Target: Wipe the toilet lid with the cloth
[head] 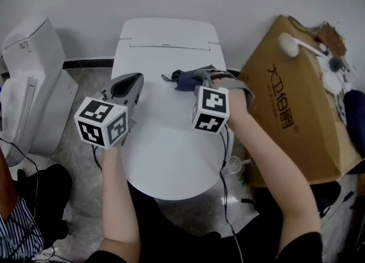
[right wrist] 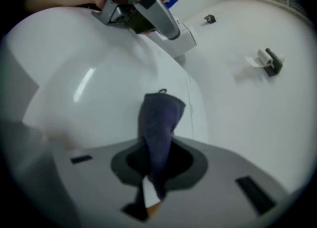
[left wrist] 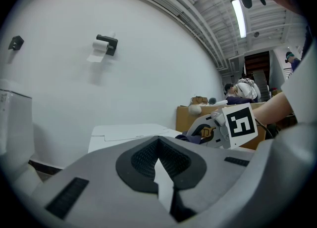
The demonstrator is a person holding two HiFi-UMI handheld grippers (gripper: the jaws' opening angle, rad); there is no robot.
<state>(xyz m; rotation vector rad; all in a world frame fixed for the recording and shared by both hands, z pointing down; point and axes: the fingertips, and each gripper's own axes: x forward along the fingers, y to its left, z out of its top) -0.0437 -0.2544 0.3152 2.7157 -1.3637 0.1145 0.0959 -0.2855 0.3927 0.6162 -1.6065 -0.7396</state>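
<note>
The white toilet lid (head: 165,153) is down, seen from above in the head view. A dark blue cloth (head: 183,79) lies bunched on the lid's back part, and my right gripper (head: 197,80) is shut on it. In the right gripper view the cloth (right wrist: 159,118) hangs out from between the jaws of the right gripper (right wrist: 156,165) over the lid (right wrist: 89,83). My left gripper (head: 126,88) hovers at the lid's back left edge, shut with nothing in it. In the left gripper view my left gripper (left wrist: 159,160) points at the wall, apart from the cloth (left wrist: 190,137).
A large cardboard box (head: 291,108) stands close against the toilet's right side, with odds and ends on top. Another white fixture (head: 34,85) stands at the left. A toilet-paper holder (left wrist: 106,44) hangs on the wall behind. The person's legs are in front of the bowl.
</note>
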